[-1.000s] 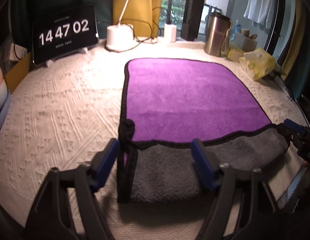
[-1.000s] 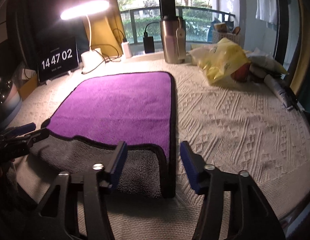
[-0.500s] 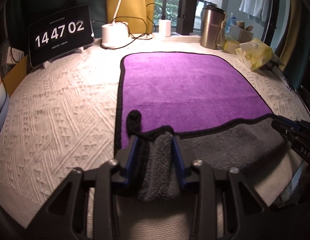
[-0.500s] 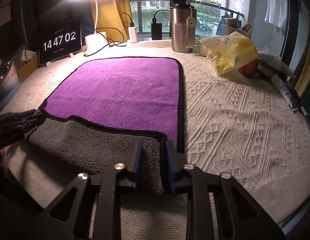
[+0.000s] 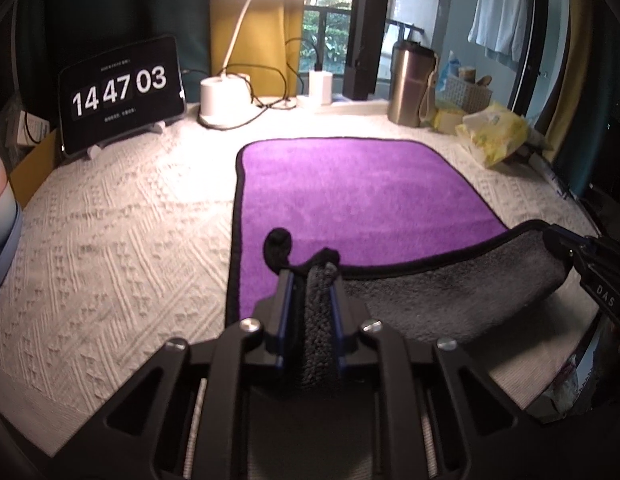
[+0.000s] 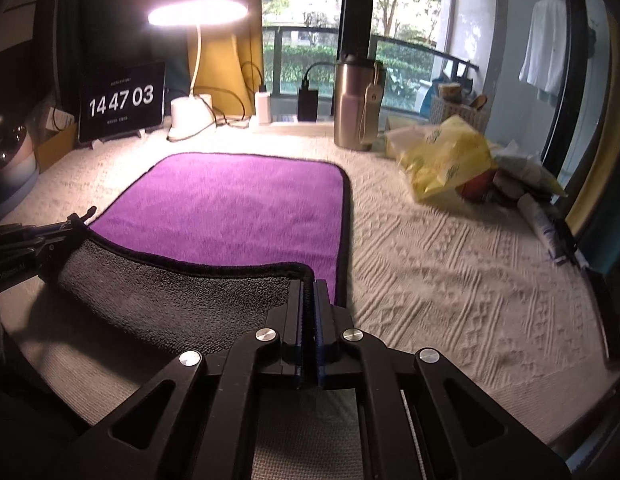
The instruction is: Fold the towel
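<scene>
We see the towel (image 5: 350, 196) spread purple side up on the white knitted table cover (image 5: 122, 232), with its near edge turned back so the grey underside (image 6: 182, 300) faces up. Our left gripper (image 5: 310, 300) is clamped tight on the near left corner — a thick bunch of grey pile fills the gap between its blue-edged fingers (image 5: 285, 312), and a black loop (image 5: 279, 245) of the towel's edging sticks up just past the tips. Our right gripper (image 6: 309, 312) is closed just as firmly on the near right corner, with only the thin black hem showing between its fingers. Between the two grips the folded-back edge sags in a shallow curve, lifted at both corners.

Along the far side of the table stand a tablet clock (image 5: 120, 90) reading 14 47 03, a lit desk lamp (image 6: 190, 116) with its cable, a steel flask (image 6: 356, 108) and a yellow bag (image 6: 446, 160) — all well apart from the towel.
</scene>
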Tool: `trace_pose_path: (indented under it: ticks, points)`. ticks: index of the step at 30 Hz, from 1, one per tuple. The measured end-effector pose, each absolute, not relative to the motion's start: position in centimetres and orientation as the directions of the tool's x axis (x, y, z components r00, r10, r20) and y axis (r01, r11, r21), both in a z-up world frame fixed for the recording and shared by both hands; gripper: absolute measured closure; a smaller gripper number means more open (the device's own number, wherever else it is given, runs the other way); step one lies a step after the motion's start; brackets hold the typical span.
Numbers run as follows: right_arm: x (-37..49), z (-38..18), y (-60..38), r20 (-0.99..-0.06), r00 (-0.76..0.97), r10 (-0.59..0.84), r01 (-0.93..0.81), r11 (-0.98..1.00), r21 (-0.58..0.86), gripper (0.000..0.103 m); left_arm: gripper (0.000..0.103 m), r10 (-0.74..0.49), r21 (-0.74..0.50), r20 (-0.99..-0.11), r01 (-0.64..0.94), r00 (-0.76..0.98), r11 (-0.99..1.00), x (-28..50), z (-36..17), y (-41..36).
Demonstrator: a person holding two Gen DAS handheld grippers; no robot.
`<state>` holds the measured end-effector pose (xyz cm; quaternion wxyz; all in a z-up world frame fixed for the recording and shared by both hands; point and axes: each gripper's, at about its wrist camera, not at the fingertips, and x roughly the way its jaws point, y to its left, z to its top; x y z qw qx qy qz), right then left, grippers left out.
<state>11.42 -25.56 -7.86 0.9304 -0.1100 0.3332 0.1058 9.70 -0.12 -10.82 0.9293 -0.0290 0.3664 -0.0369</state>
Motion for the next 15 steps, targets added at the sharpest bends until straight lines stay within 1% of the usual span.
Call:
trace_pose_path:
  ticks: [8, 15]
  points:
    - [11.9, -5.9, -25.4, -0.590, 0.795, 0.141, -0.268, 0.954, -0.133, 0.098, 0.085, -0.086, -0.079, -0.626, 0.046, 0.775, 0.996, 9.9, -8.3, 0.2]
    - [12.8, -3.2, -25.0, -0.519, 0.841, 0.156, -0.263, 0.955, -0.139, 0.098, 0.085, -0.073, -0.072, -0.564, 0.039, 0.823, 0.997, 10.7, -5.7, 0.6]
